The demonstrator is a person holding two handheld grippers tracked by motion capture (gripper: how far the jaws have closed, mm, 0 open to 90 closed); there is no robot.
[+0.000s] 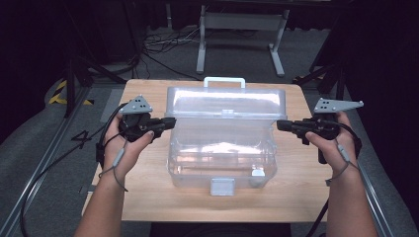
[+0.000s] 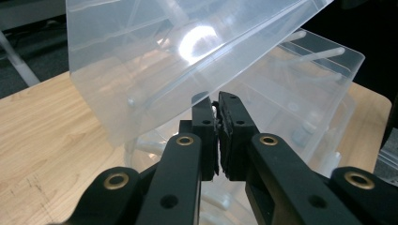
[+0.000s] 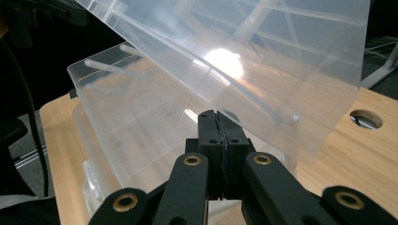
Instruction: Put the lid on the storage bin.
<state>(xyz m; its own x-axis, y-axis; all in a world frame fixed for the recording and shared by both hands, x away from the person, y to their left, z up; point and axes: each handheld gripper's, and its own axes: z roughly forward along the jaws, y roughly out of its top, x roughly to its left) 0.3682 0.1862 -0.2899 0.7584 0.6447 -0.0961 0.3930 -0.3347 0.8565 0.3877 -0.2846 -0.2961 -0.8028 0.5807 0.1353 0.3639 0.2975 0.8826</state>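
Observation:
A clear plastic storage box [image 1: 179, 163] stands in the middle of the wooden table, its lid [image 1: 225, 102] swung up and leaning back, with a white handle [image 1: 225, 79] at its far edge. My left gripper [image 1: 173, 121] sits at the box's left side, level with the lid's lower edge. In the left gripper view its jaws [image 2: 217, 101] are nearly together under the lid [image 2: 155, 61], with a thin pale sliver between the pads; I cannot tell what the sliver is. My right gripper [image 1: 279, 125] is at the box's right side, its jaws [image 3: 217, 115] pressed together below the lid [image 3: 263, 56], with nothing between them.
A grey latch [image 1: 222, 186] hangs at the box's front wall. The table [image 1: 148, 197] has bare wood on both sides of the box and a cable hole [image 3: 366, 119] near one corner. Behind the table are a white frame stand [image 1: 242, 29] and floor cables [image 1: 163, 44].

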